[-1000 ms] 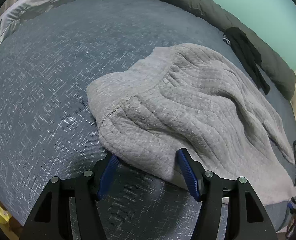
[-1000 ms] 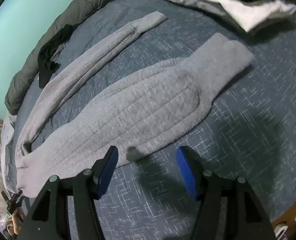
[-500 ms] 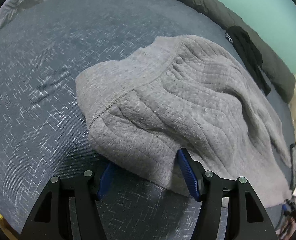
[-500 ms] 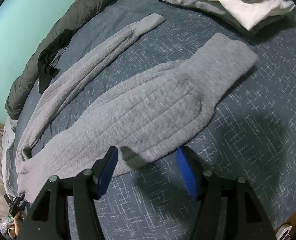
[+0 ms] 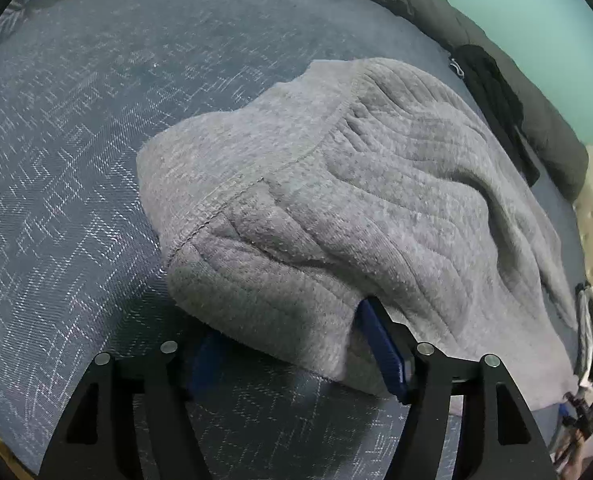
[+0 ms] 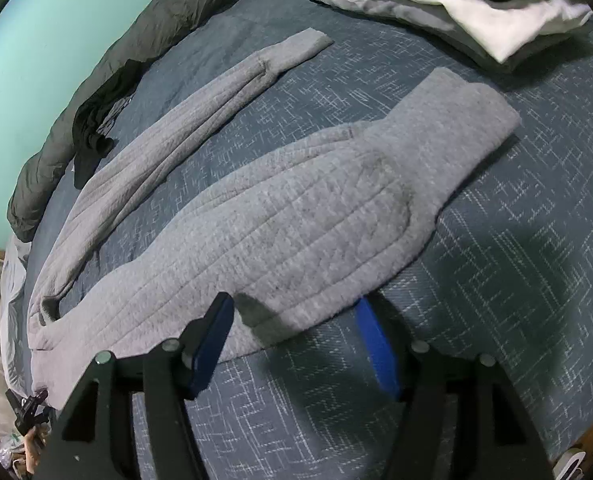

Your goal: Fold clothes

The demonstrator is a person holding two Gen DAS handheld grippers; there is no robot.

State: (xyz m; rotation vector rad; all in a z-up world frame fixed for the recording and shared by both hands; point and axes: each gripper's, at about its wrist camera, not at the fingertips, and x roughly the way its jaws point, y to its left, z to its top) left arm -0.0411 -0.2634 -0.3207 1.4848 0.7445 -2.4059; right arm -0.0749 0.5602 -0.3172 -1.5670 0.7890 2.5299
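Note:
Grey quilted trousers [image 5: 336, 208] lie on a dark blue patterned bed [image 5: 76, 160]. In the left wrist view the waistband end is bunched close in front. My left gripper [image 5: 292, 344] is open, its blue pads straddling the near edge of the waist end; the cloth lies between the pads, and the left pad is partly under its shadow. In the right wrist view the trousers [image 6: 296, 224] stretch away with both legs spread; the near leg's cuff is at the right. My right gripper [image 6: 296, 332] is open, with the near leg's edge between its pads.
A dark grey duvet roll [image 6: 136, 24] runs along the teal wall at the bed's far edge. A black garment [image 6: 96, 128] lies by it. Folded white cloth [image 6: 456, 4] sits at the bed's far right. The bed's front edge is near the grippers.
Both grippers have moved forward and lower onto the trousers. The cloth edge now lies between the pads of each. Both stay open.

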